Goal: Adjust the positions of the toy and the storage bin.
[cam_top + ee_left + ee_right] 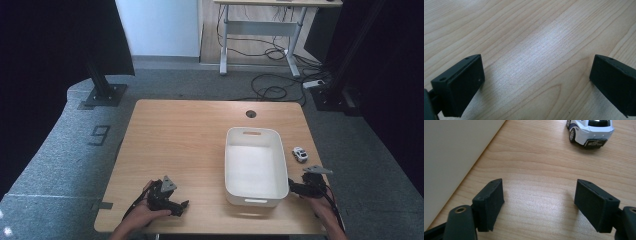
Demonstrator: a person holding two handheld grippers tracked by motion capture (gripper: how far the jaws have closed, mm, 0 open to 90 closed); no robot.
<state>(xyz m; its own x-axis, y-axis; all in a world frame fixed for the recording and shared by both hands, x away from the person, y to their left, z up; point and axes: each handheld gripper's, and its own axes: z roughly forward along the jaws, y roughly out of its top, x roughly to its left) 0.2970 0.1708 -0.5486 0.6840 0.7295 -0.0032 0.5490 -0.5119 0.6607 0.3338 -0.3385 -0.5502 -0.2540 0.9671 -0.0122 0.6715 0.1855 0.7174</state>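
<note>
A small white toy car stands on the wooden table, just right of a white plastic bin. In the right gripper view the car sits ahead of the jaws, rear end facing me, and the bin's wall runs along the left. My right gripper rests near the bin's front right corner, open with bare wood between its jaws. Near the table's front left edge lies my left gripper, open over bare wood.
The bin looks empty inside. A round cable hole is in the table's far side. Beyond the table are grey carpet, a black stand base at the left, and a desk with cables on the floor.
</note>
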